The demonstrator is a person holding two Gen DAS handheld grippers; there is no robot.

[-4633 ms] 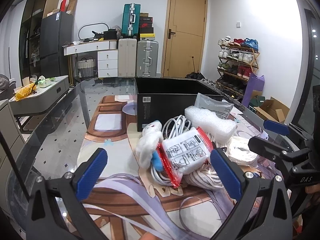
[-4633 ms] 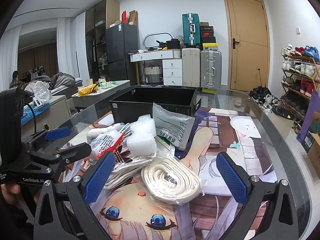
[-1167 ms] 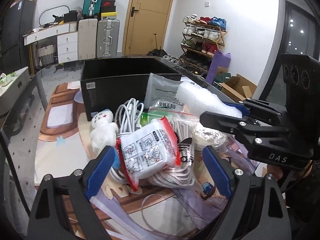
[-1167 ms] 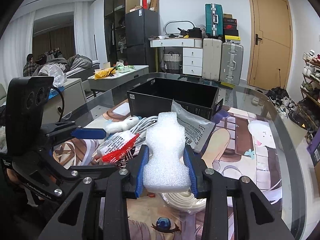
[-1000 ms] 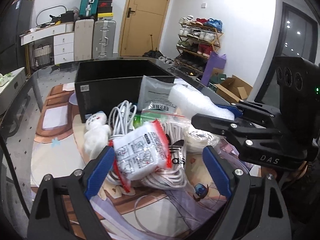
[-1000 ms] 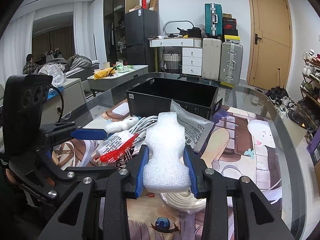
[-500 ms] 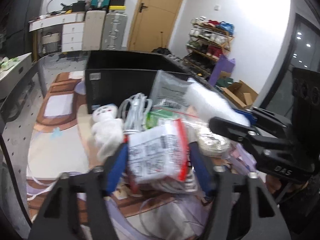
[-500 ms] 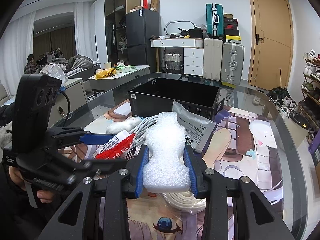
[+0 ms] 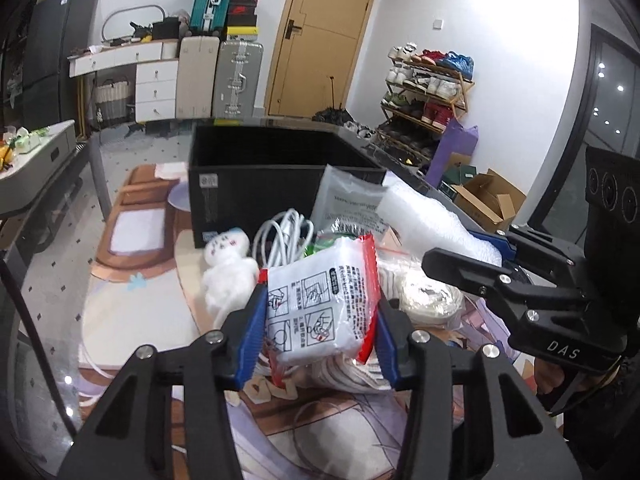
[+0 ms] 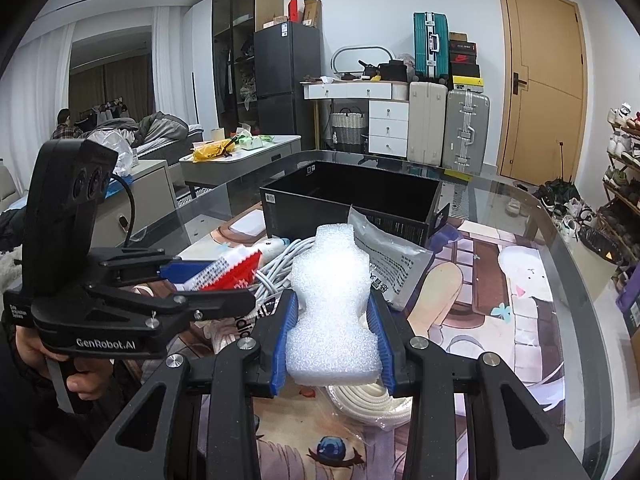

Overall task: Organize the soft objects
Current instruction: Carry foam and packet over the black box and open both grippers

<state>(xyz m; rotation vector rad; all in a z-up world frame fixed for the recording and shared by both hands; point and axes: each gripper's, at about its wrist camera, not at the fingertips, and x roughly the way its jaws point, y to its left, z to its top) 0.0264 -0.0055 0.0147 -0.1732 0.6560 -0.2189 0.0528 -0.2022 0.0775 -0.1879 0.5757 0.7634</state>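
two tools, two soft things gripped

your left tool point(image 9: 318, 322) has just been closing and now clamps the white packet with red edges point(image 9: 322, 304) above the pile on the table point(image 9: 48, 280). your right tool point(image 10: 333, 342) pinches the white foam block point(image 10: 330, 312), in front of the black box point(image 10: 352, 200).

Both views are brightly and evenly lit from overhead indoor lights, with soft shadows. Ceiling lights reflect as small glints on the glass tabletop point(image 9: 52, 296) left of the left gripper point(image 9: 318, 332). Fisheye curvature bends walls and door; black vignette fills the corners. Focus is sharp, with slight softness at the rims.
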